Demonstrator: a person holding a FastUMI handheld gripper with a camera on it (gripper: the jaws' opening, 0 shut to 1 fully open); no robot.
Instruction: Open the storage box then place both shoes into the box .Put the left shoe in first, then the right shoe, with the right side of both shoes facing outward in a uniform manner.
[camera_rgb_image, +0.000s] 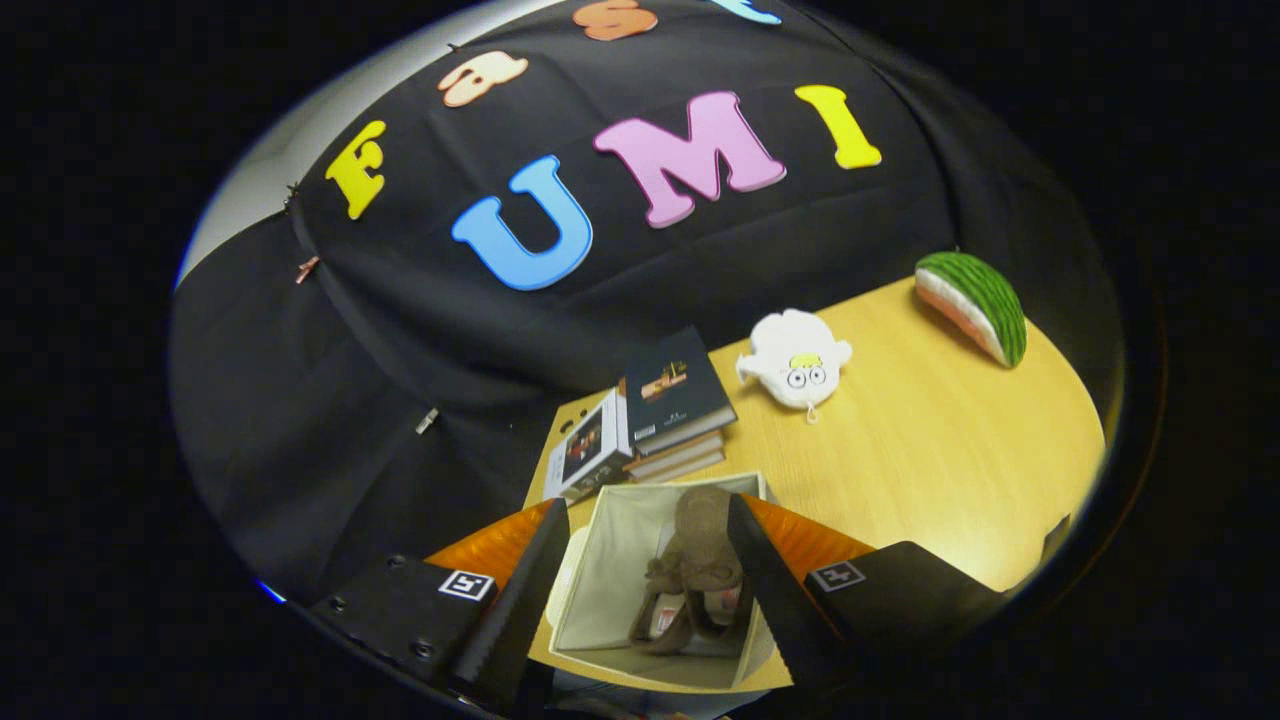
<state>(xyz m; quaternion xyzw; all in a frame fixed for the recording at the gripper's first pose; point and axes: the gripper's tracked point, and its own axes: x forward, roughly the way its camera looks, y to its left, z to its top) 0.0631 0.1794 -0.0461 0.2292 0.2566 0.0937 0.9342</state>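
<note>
While the gripper (640, 590) hangs above the worktop (930, 470), its fingers (515, 590) stand spread wide, holding nothing, one on each side of the open storage box (610, 570). Inside the box, between the fingers, lies a brown shoe (700, 570) with a bow; a second shoe may rest beneath it, but this is unclear. Beyond the box sits a stack of books (660, 410), then a white plush toy (798, 360), and farthest right a watermelon-slice toy (975, 305).

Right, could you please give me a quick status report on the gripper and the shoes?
Gripper open, fingers spread over the box. One shoe inside the open box, not held. Books just beyond the box.
</note>
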